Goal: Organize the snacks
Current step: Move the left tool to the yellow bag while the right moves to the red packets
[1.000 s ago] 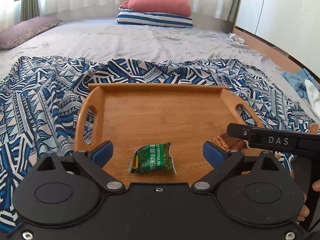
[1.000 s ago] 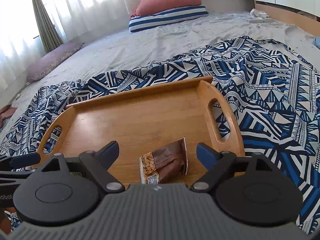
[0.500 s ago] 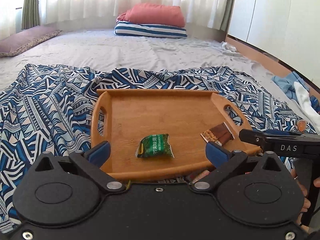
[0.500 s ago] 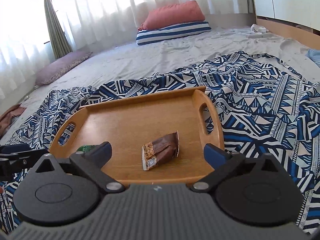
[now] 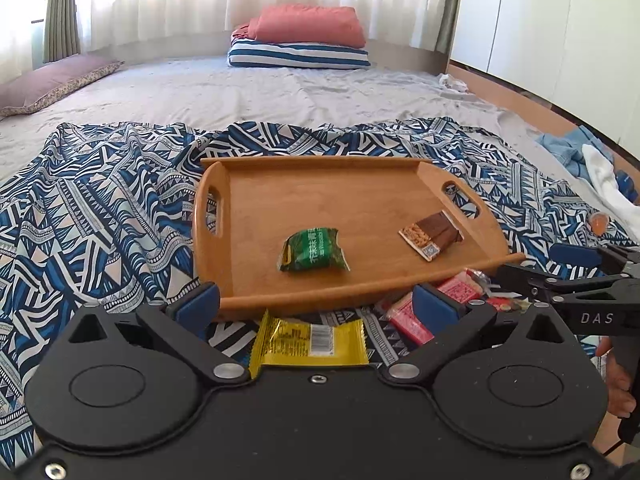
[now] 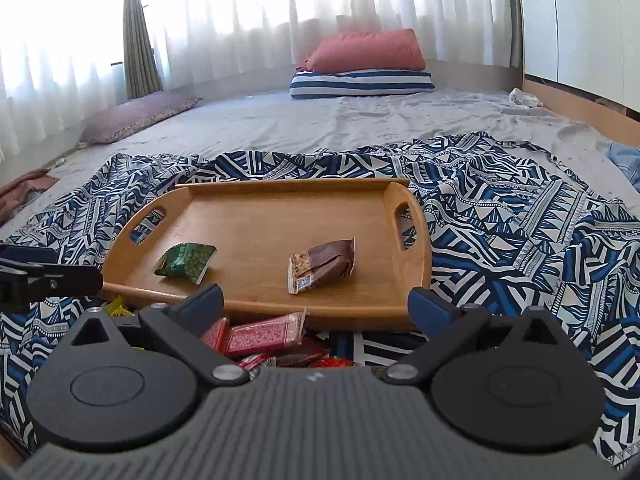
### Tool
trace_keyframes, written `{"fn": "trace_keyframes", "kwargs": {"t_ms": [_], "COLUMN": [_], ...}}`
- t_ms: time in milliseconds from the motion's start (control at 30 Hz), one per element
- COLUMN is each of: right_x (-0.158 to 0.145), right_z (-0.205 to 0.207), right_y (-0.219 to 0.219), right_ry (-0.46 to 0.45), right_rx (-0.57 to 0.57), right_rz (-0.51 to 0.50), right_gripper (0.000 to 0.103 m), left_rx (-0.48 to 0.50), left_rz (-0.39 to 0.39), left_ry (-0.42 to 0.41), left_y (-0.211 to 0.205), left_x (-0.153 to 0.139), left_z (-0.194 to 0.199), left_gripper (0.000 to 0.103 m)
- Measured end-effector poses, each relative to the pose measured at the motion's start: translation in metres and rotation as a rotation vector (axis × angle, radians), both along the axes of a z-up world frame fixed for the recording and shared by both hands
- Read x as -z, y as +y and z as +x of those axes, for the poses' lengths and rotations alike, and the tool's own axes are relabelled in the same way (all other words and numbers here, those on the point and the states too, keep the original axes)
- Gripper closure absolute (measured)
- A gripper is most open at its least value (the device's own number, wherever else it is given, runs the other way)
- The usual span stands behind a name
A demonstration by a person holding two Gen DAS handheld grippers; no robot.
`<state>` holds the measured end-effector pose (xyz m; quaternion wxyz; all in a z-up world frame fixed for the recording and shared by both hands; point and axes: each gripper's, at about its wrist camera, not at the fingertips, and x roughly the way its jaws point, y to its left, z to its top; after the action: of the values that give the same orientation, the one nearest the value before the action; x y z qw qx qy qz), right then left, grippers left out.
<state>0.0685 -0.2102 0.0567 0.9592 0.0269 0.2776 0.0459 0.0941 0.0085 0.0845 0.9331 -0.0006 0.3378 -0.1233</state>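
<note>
A wooden tray [image 5: 360, 196] [image 6: 256, 216] lies on a blue patterned cloth [image 5: 100, 208] spread over the bed. On it rest a green snack packet [image 5: 312, 250] [image 6: 185, 262] and a brown nut bar [image 5: 432, 234] [image 6: 322, 266]. In front of the tray's near edge lie loose snacks: a yellow packet [image 5: 310, 342] and several red packets [image 6: 262, 334] [image 5: 412, 320]. My left gripper [image 5: 316, 308] hangs open above the yellow packet, holding nothing. Just as wide open and empty, my right gripper [image 6: 316, 306] hovers over the red packets, near the tray's front edge.
Red and striped pillows [image 5: 304, 40] lie at the far end of the bed, a purple cushion [image 5: 52, 84] at the left. Blue and white clothes [image 5: 592, 164] sit at the right edge. A hand [image 5: 618, 384] holds the right gripper's handle.
Both grippers have drawn back from the tray, leaving the green packet and the brown bar lying on it. The loose snacks in front of the tray have come into view.
</note>
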Motion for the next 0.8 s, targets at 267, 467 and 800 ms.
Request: {"fn": "trace_keyframes", "kwargs": {"t_ms": [267,467,800], "right_x": [0.009,0.017,0.031], "right_z": [-0.02,-0.032,-0.042], "right_y": [0.013,0.025,0.038], "right_ry": [-0.017,-0.016,-0.006], "right_rx": [-0.038,-0.078,-0.128], "right_rz": [-0.047,-0.073,-0.135], "right_gripper": [0.0,0.0,0.0], "left_rx": [0.008,0.003,-0.001], "left_rz": [0.029,0.03,0.035], "left_ry": [0.018,0.037,0.076], "left_y": [0.0,0.002,0.0], "left_x": [0.013,0.02,0.035], "left_z": [-0.006,-0.005,0.001], "left_gripper": [0.0,0.0,0.0]}}
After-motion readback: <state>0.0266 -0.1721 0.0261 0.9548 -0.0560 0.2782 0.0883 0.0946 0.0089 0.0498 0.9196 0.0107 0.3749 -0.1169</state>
